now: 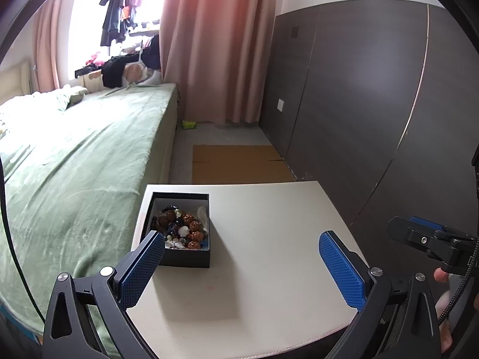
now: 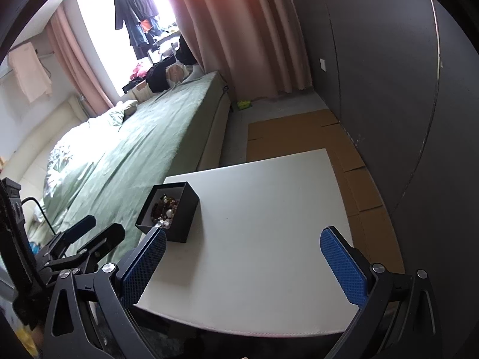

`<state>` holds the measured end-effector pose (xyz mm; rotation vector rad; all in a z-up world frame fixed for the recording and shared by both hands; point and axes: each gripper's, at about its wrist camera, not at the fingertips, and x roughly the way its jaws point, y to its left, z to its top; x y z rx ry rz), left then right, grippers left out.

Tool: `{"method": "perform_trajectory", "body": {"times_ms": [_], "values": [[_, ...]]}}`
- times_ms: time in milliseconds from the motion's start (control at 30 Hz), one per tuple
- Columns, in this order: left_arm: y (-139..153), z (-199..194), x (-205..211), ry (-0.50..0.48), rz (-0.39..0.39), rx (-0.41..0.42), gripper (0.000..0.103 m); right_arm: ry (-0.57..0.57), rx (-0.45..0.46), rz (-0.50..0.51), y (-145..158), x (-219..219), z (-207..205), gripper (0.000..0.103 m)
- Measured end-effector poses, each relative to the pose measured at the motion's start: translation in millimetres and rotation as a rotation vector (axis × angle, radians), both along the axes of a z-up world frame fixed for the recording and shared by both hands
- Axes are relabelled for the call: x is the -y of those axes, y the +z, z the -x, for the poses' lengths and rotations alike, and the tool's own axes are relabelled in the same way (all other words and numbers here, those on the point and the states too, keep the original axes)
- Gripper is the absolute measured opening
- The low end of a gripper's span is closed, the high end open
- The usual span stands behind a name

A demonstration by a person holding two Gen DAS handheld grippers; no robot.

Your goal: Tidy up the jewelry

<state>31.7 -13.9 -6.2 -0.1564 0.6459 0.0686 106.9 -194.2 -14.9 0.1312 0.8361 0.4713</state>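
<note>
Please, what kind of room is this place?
Most likely a bedroom at home: a bed with a green cover, pink curtains at the window, and clothes hanging there. A box of jewelry sits on a small white table.

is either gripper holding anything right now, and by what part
Nothing is held. The left gripper and right gripper are both open above the table, with the jewelry box untouched.

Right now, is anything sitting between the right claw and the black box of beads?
Nothing: only bare white tabletop lies between the right claw and the black box, seen in the right wrist view.
</note>
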Motion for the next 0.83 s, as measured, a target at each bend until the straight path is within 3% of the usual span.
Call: {"method": "perform_trajectory", "body": {"times_ms": [833], "values": [[0.2,0.9,1.6,0.003,0.0,0.0,0.103,-0.011,-0.007,0.025,-4.7,-4.8,-0.8,0.103]]}}
